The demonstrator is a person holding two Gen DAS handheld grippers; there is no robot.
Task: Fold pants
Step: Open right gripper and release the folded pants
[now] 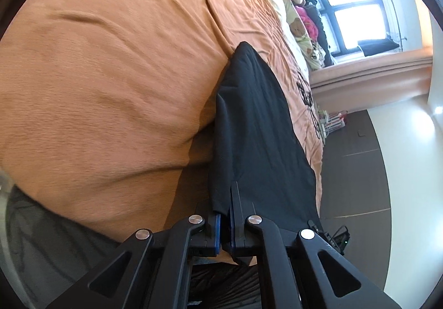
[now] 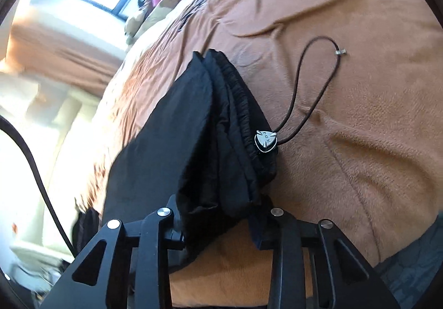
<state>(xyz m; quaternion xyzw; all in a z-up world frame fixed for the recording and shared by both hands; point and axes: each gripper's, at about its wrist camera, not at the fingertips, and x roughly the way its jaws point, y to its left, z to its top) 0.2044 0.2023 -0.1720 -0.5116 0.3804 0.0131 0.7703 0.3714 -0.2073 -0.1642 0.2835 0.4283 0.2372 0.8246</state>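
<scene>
The black fabric pants (image 1: 257, 126) lie on the orange plush blanket (image 1: 110, 73) covering the bed. The left tool (image 1: 224, 215) pinches their thin hem tight. The right tool (image 2: 221, 215) seems to clasp the bunched waistband, its jaws hidden beneath cloth.

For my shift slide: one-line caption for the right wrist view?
Right gripper bunches black pants at the waistband; drawcord trails across the orange blanket.
</scene>
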